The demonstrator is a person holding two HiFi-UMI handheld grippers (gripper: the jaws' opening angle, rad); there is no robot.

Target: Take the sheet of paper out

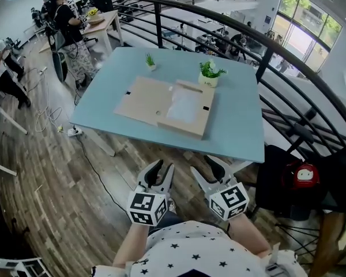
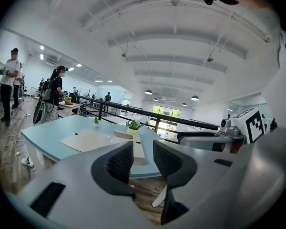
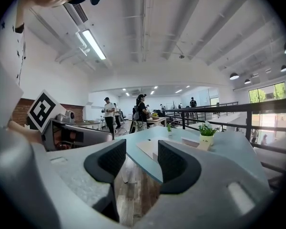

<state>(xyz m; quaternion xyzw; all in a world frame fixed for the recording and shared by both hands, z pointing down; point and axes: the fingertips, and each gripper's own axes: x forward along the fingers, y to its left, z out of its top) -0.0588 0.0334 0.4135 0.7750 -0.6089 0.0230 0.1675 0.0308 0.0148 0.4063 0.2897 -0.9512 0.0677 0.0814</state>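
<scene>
Teal, smooth table [image 1: 236,126] far ahead, corners rounded, wood-plank floor before it. Black curved railing [image 1: 288,62] along the right. Flat on the tabletop, tan cardboard folder [image 1: 143,100] lying open; pale, glossy sheet [image 1: 184,105] on its right leaf. Near, well short of the table: left tongs [image 1: 163,166] and right tongs [image 1: 206,169], grey ribbed jaws spread wide, gripping and touching nothing. Beyond the folder, a potted plant [image 1: 209,73] and a smaller sprig [image 1: 150,60].
</scene>
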